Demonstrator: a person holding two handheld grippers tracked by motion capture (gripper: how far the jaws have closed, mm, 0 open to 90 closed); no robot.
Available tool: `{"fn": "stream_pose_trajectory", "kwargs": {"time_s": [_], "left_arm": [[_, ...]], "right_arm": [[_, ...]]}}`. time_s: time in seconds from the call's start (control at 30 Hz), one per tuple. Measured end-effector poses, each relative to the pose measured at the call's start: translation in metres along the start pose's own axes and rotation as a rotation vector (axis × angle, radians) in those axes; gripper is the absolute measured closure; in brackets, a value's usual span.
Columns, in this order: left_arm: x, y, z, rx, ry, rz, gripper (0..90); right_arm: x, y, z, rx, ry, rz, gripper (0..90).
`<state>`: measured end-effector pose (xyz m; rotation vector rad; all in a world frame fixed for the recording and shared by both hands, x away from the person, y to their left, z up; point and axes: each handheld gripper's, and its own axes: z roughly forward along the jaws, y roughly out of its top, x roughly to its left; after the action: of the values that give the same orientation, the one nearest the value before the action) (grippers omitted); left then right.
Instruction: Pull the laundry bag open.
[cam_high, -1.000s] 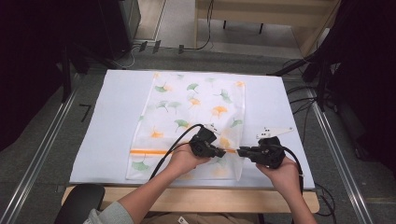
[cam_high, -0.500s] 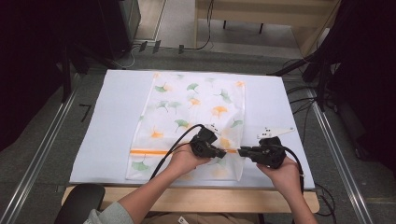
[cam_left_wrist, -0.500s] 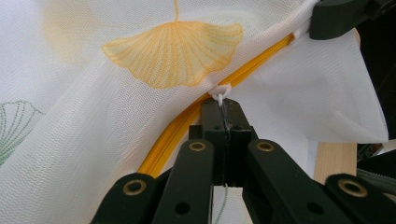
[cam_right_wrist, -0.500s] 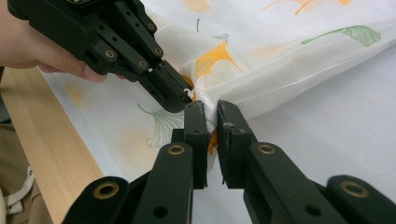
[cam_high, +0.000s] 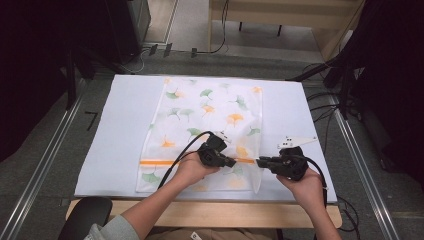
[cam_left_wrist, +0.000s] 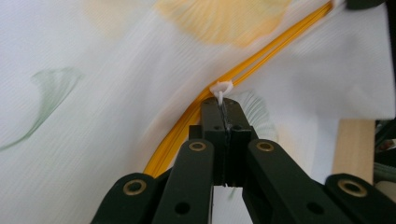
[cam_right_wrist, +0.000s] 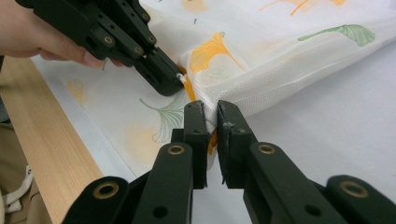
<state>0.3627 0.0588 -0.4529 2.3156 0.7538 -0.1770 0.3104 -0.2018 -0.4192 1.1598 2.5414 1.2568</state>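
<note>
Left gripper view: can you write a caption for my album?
Left gripper pinching the white zipper pull on a leaf-print mesh bag.

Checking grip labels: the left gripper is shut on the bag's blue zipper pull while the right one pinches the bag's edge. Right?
Not quite. The zipper pull is white, not blue, as the left gripper view shows. The left gripper is shut on it, and the right gripper pinches the bag edge.

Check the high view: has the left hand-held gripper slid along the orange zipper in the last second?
No. The left hand-held gripper sits at the same spot on the orange zipper, shut on the white zipper pull.
</note>
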Motion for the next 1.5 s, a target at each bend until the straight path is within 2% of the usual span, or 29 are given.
{"fn": "stream_pose_trajectory", "kwargs": {"time_s": [0.03, 0.07, 0.1, 0.17, 0.67, 0.87, 0.9, 1.0, 1.17, 1.23, 1.33, 1.37, 1.5], "left_arm": [[0.006, -0.004, -0.004, 0.001, 0.010, -0.013, 90.0], [0.006, -0.004, -0.004, 0.001, 0.010, -0.013, 90.0], [0.013, -0.010, -0.009, -0.008, 0.017, -0.045, 90.0], [0.016, -0.012, -0.012, -0.012, 0.009, -0.057, 90.0], [0.014, -0.012, -0.011, -0.007, 0.017, -0.051, 90.0], [0.011, -0.011, -0.016, -0.005, 0.018, -0.039, 90.0], [0.011, -0.011, -0.016, -0.009, 0.005, -0.036, 90.0], [0.008, -0.009, -0.018, 0.001, 0.017, -0.030, 90.0], [0.010, -0.010, -0.021, 0.009, 0.022, -0.028, 90.0], [0.011, -0.011, -0.021, 0.009, 0.039, -0.019, 90.0], [0.018, -0.014, -0.025, 0.026, 0.047, -0.034, 90.0], [0.023, -0.017, -0.031, 0.035, 0.049, -0.044, 90.0], [0.028, -0.023, -0.040, 0.042, 0.056, -0.056, 90.0]], "right_arm": [[0.000, 0.000, -0.001, 0.001, -0.002, 0.005, 85.0], [0.000, 0.000, -0.001, 0.001, -0.002, 0.005, 85.0], [-0.002, -0.001, -0.002, -0.001, -0.006, 0.008, 85.0], [-0.004, -0.002, -0.003, -0.001, -0.007, 0.015, 85.0], [-0.005, -0.003, -0.002, 0.004, -0.009, 0.023, 84.8], [-0.006, -0.003, -0.003, 0.003, -0.020, 0.029, 84.6], [-0.006, -0.004, -0.003, 0.002, -0.022, 0.028, 84.6], [-0.007, -0.004, -0.003, 0.005, -0.026, 0.033, 84.6], [-0.007, -0.003, -0.002, 0.002, -0.023, 0.025, 84.4], [-0.007, -0.003, -0.002, 0.004, -0.024, 0.024, 84.6], [-0.007, -0.003, -0.003, 0.000, -0.022, 0.029, 84.6], [-0.009, -0.004, -0.004, 0.002, -0.023, 0.031, 84.6], [-0.009, -0.004, -0.004, 0.003, -0.026, 0.032, 84.6]]}}
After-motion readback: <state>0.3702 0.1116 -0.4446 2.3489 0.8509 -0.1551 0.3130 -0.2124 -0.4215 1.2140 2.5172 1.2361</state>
